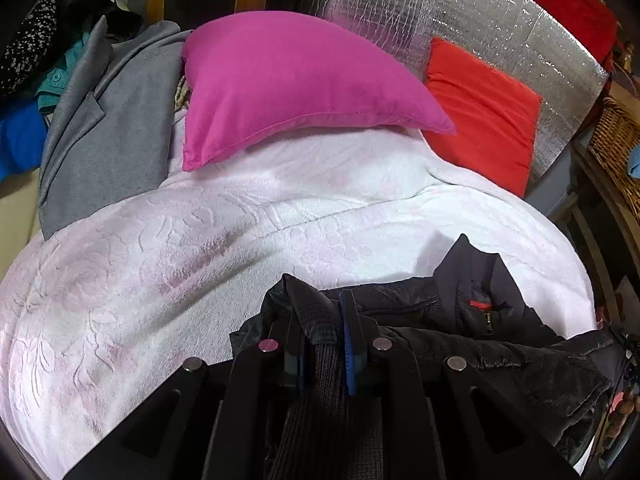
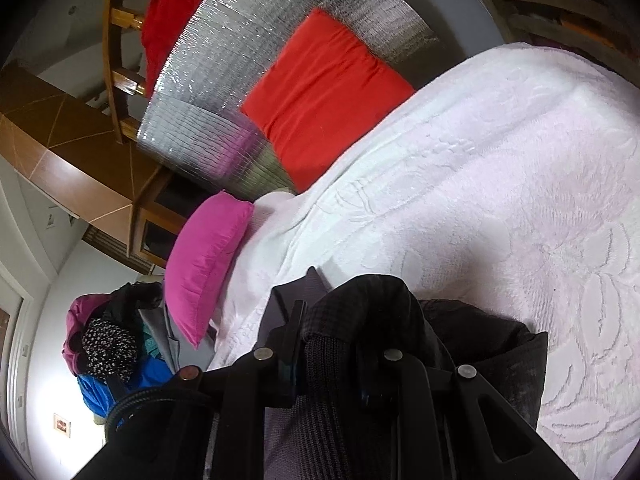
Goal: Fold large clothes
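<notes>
Black jacket (image 1: pixel 500 344) on white bedspread (image 1: pixel 160 264), pinched in left gripper (image 1: pixel 320 344) and right gripper (image 2: pixel 332 344).

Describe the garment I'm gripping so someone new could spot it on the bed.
On the white embossed bedspread, look at the near edge, well below the magenta pillow. The black jacket lies crumpled there, ribbed cuffs pinched by both grippers; it is the only dark item on the spread, unlike the grey coat piled at the side.

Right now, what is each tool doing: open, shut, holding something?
Left tool: shut on the black jacket.
Right tool: shut on the same black jacket.
</notes>
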Available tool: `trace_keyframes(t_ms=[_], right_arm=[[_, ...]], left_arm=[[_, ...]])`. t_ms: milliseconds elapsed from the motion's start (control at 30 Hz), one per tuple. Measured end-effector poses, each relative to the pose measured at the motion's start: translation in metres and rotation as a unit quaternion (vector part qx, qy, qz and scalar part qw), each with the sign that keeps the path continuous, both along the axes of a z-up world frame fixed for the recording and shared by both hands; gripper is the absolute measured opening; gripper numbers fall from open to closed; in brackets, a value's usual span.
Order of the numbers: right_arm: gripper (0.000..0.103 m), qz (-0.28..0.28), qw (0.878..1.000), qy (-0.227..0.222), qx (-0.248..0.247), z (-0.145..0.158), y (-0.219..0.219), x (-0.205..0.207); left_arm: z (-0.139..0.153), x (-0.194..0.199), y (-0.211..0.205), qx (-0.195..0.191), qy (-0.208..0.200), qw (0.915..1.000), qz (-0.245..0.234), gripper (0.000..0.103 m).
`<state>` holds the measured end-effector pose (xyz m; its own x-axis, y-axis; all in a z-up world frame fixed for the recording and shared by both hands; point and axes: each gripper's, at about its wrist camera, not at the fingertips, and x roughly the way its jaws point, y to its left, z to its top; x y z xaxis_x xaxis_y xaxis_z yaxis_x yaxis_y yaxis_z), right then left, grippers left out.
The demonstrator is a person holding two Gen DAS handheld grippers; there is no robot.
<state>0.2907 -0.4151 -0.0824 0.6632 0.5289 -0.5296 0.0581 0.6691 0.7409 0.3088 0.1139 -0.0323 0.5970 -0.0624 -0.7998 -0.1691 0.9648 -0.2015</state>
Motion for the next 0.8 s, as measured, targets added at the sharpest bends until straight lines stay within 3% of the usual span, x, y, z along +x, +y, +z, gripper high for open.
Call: trace_keyframes(t_ms=[800], right_arm=[[0.021,0.015,0.996,0.074,-0.043,-0.053,0.007,0.046]], left_arm=[[-0.051,0.039,-0.009,0.034,0.061,0.9975,-0.008,0.016]])
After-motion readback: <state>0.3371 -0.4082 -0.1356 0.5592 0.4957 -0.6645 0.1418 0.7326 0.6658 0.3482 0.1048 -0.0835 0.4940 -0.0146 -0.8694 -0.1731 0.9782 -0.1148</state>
